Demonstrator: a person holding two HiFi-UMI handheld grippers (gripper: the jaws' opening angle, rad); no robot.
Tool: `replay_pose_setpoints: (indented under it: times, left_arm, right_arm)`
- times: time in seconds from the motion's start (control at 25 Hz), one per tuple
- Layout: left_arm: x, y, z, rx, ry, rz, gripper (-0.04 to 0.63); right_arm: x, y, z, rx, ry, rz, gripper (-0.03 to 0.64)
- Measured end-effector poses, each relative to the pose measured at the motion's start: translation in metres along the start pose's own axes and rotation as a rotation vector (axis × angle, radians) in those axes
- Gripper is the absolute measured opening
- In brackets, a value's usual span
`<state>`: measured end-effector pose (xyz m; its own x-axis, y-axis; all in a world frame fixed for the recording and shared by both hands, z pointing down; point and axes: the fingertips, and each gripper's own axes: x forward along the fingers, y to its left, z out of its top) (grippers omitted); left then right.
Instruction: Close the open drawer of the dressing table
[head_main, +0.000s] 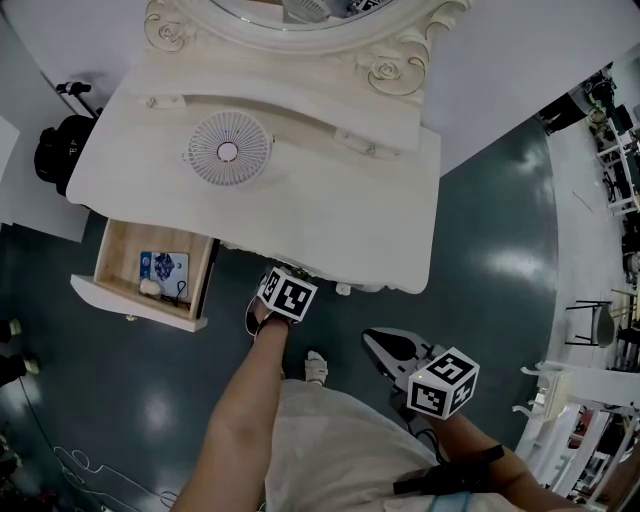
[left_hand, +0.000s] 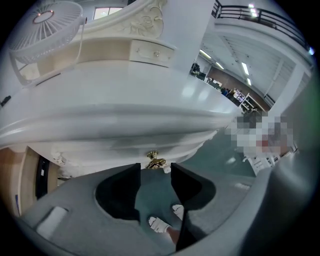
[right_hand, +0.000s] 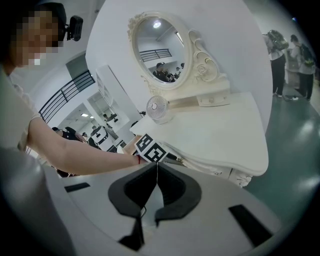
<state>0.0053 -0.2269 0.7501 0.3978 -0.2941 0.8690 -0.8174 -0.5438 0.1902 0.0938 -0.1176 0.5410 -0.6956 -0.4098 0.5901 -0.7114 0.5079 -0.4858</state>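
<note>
As I stand at the white worktop (head_main: 330, 215), my right tool (right_hand: 157, 164) hangs nearest me, off the front edge, its jaws pressed together on nothing. My left tool (left_hand: 155, 167) reaches further in, under the curved front edge. Its jaws stand wide apart with nothing between them, and a small gold knob (left_hand: 155, 161) sits just beyond their tips, clear of them. Below lie a glossy dark green floor (head_main: 500, 230) and my white shoe (head_main: 316, 367). Left of that tool, the drawer (head_main: 120, 255) is pulled well out from the worktop's left end. Its pale wooden inside shows, with a blue packet (head_main: 164, 267) and a few small bits lying in it. On the smooth worktop a round white fan (head_main: 229, 150) sits towards the back left, in front of a raised shelf (head_main: 300, 112). Behind that rises an oval mirror (right_hand: 160, 47) in a carved white frame. Beyond, the hall is bright and white, with a dark railing (left_hand: 260, 17) high up and people (right_hand: 295, 65) standing off to the right.
</note>
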Motion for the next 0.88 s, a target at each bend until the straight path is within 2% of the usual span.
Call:
replay_pose_setpoints:
  times: [0.48,0.88]
  left_arm:
    - [-0.04,-0.01,0.003,-0.022,-0.059,0.013,0.175]
    - [-0.104,-0.041,0.013,-0.083,-0.205,-0.017,0.167]
  right_arm:
    - [-0.002,0.017,0.002,-0.016,-0.015,0.025,0.017]
    - [-0.006,0.037,0.001,-0.043,-0.017,0.055,0.017]
